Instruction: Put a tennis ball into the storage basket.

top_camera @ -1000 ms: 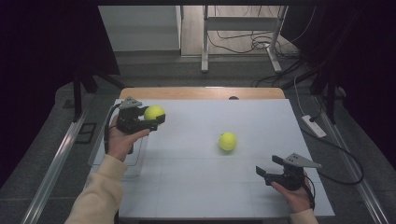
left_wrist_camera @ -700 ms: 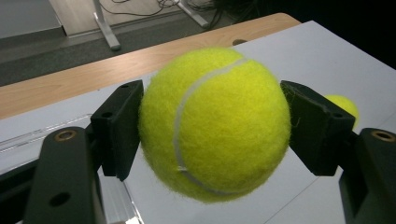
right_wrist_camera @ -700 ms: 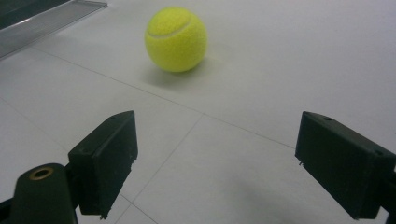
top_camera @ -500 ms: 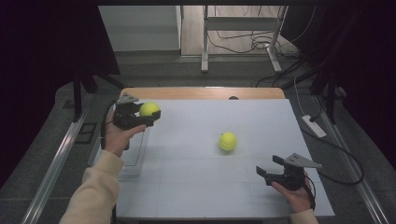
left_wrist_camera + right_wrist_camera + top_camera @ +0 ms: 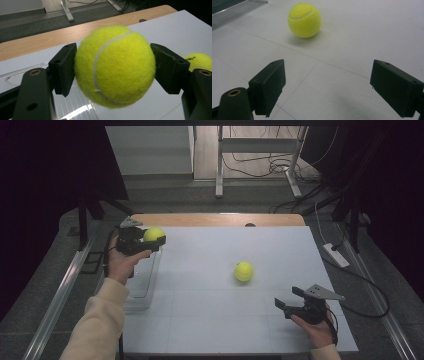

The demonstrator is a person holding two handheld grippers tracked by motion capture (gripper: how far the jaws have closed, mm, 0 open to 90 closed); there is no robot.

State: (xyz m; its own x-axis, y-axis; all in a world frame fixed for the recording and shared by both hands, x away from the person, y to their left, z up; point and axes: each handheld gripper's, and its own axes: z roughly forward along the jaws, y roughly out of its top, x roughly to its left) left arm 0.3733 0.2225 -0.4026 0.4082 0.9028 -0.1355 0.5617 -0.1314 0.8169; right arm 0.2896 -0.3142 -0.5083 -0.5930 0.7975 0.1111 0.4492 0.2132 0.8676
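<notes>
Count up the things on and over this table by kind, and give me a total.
Tennis balls: 2, one held in the left gripper jaws, one loose on the white table top.
Clear plastic trays: 1, at the table's left edge.
Handheld grippers: 2, left and right.
Total: 5

Fuzzy felt tennis ball (image 5: 115,66) between matt black plastic pads (image 5: 63,68); smooth matt white tabletop (image 5: 210,310).

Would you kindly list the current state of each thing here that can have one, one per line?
Left gripper: shut on the held tennis ball, raised above the table's left edge.
Held tennis ball: clamped between the jaws, off the surface.
Second tennis ball: lying loose on the white table, untouched.
Right gripper: open, jaws apart with nothing between them, low over the table.
Clear tray: lying flat by the table's left edge.
</notes>
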